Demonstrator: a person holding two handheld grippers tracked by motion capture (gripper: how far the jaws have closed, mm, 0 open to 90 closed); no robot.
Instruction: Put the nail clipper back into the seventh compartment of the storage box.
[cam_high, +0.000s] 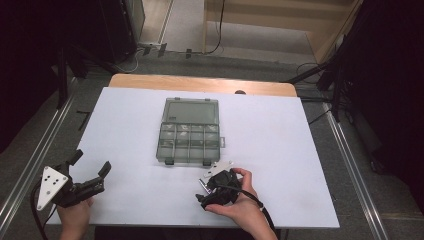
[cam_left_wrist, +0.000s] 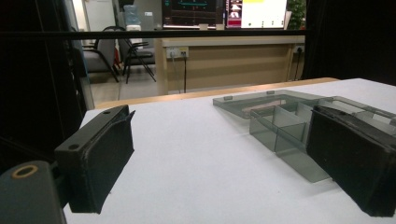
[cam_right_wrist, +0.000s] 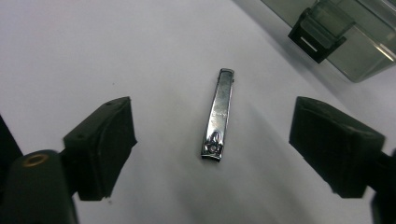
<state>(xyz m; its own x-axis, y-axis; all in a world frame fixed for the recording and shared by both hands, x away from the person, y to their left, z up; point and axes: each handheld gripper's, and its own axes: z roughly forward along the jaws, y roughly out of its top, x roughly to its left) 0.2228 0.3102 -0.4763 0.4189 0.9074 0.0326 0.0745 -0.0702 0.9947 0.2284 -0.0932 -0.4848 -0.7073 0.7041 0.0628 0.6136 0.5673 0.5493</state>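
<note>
if the right gripper (cam_right_wrist: 212, 140), fingers wide open, closes crooked, the flat nail clipper (cam_right_wrist: 218, 115) could slip away on the counter (cam_right_wrist: 93, 51). left gripper (cam_high: 90, 172) is open too.

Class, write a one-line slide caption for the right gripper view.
Open right gripper poised over a shiny metal nail clipper on the white table.

I see a slim chrome nail clipper (cam_right_wrist: 217, 116) lying flat and closed on the white table, at the centre of my right gripper view, lengthwise, pointing up-frame.
</note>
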